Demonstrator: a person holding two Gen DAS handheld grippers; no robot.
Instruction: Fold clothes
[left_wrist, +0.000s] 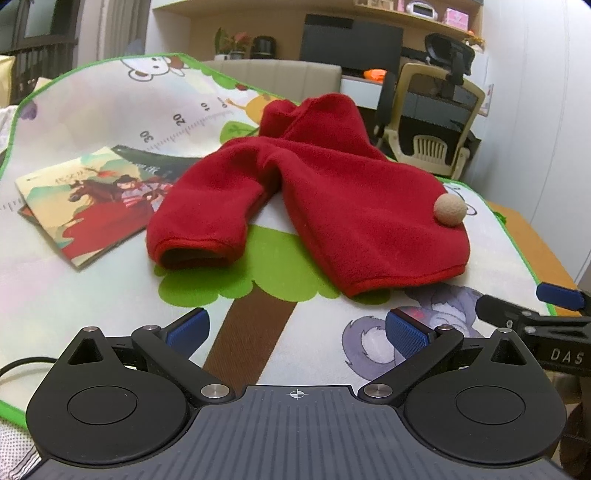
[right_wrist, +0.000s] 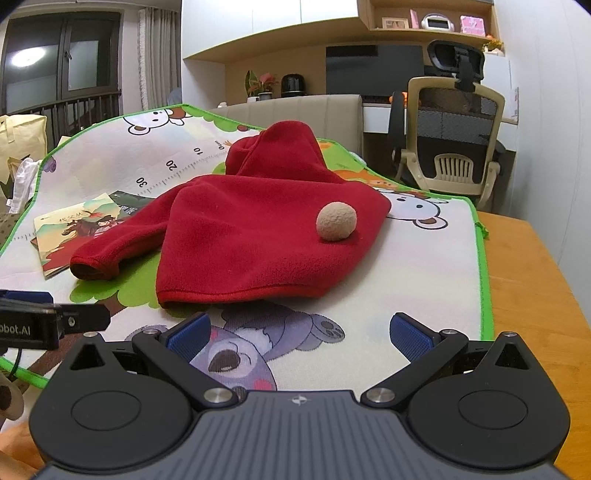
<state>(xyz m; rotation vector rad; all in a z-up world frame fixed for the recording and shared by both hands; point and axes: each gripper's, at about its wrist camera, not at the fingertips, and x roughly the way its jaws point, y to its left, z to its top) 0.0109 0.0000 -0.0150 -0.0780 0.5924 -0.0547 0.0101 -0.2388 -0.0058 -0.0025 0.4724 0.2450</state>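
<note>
Red fleece garment (left_wrist: 325, 192) lying rumpled on cartoon play mat (left_wrist: 110, 110), beige pompom (left_wrist: 450, 209) near right edge, booklet (left_wrist: 88, 206) beside left sleeve. Left gripper (left_wrist: 295, 328) and right gripper (right_wrist: 300, 334) both spread wide, empty, hovering just short of near hem.

The play mat (left_wrist: 110, 229) has a ruler printed along it, and you can read 30, 20 and 10 on it, with a tiny "0 cm" at the far end in the right wrist view. The right gripper (left_wrist: 524, 314), poking in at the right edge of the left wrist view, says "DAS" on its side. The left gripper (right_wrist: 74, 317), at the left edge of the right wrist view, shows "obot.AI". The picture book (left_wrist: 92, 206) has a title, too blurry to read.
</note>
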